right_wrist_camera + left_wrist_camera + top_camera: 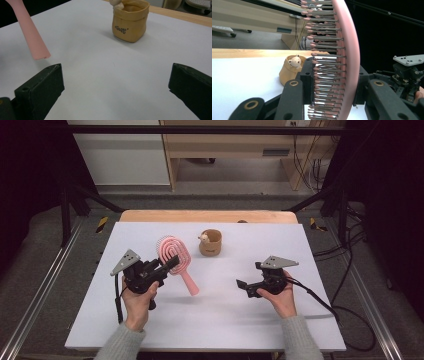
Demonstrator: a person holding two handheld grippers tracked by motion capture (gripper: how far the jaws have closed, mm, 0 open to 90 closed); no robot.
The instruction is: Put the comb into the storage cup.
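**Gripping the pink brush while the other hand stands free**

Clamping the head of the pink hairbrush, the left gripper has its fingers closed across bristles and back, a detail the left gripper view gives close up. From above, the brush hangs over the white counter, its handle pointing toward five o'clock. At three o'clock, well apart, the right gripper has its fingers spread wide, nothing between them. Beyond, at twelve o'clock, stands a tan pouch-shaped cup; the right gripper view shows lettering on it.
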